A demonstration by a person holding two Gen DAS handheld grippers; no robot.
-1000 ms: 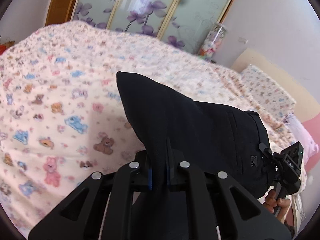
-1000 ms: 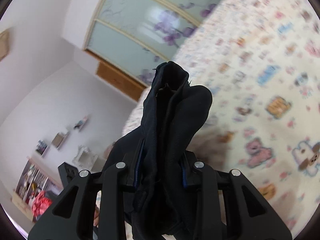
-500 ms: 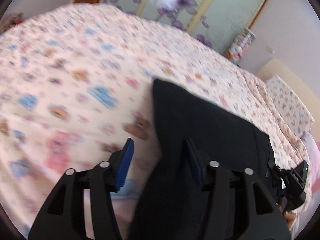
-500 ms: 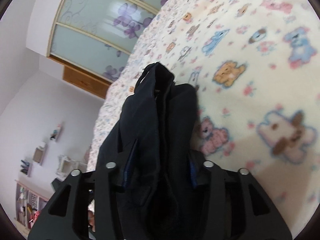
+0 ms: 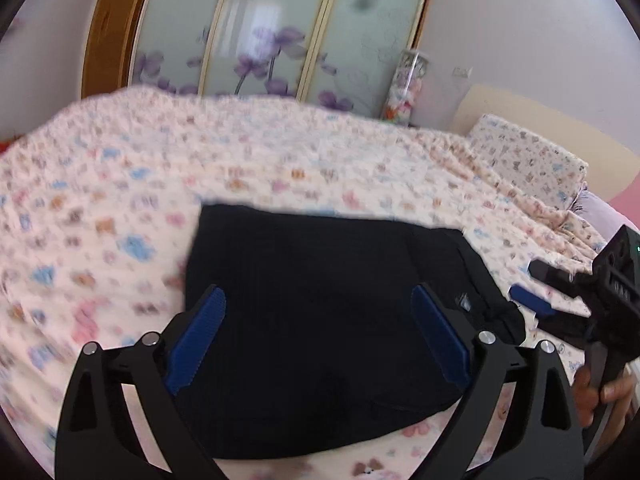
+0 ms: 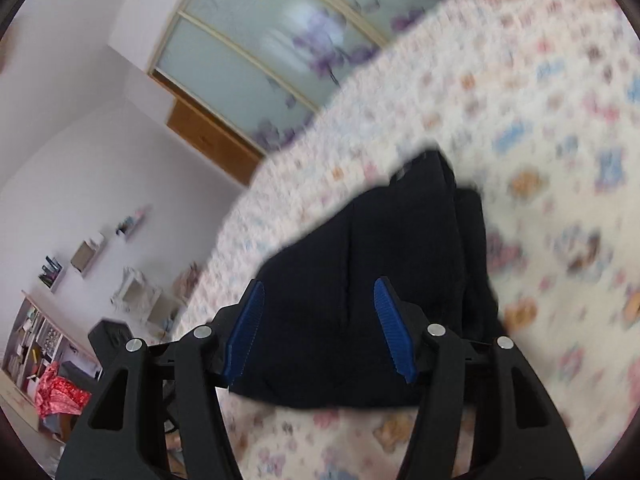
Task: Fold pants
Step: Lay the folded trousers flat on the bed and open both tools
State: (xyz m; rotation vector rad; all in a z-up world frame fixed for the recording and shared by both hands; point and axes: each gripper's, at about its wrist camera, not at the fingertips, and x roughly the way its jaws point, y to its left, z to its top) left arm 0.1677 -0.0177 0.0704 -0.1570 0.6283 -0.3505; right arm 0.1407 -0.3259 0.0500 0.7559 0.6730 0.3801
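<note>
One folded pants (image 5: 320, 320) on bed (image 5: 120, 200); two grippers, left (image 5: 318, 344), right (image 6: 320, 320), fingers opening, gripping nothing.

Teddy-print bedspread (image 5: 120, 184), flowered sliding wardrobe doors (image 5: 256, 28), pillow (image 5: 532, 160).

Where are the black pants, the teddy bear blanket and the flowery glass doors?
Folded black pants (image 5: 320, 320): left wrist view, middle of the top layer.
Teddy-bear-print blanket (image 5: 120, 208): left wrist view, bare patch left of the pants.
Flower-painted frosted glass doors (image 5: 272, 28): left wrist view, middle panel.

The pants (image 5: 320, 320) are matt black cloth; the bed (image 5: 120, 184) wears soft printed fleece; gripper pads (image 6: 392, 332) are ribbed blue plastic.
</note>
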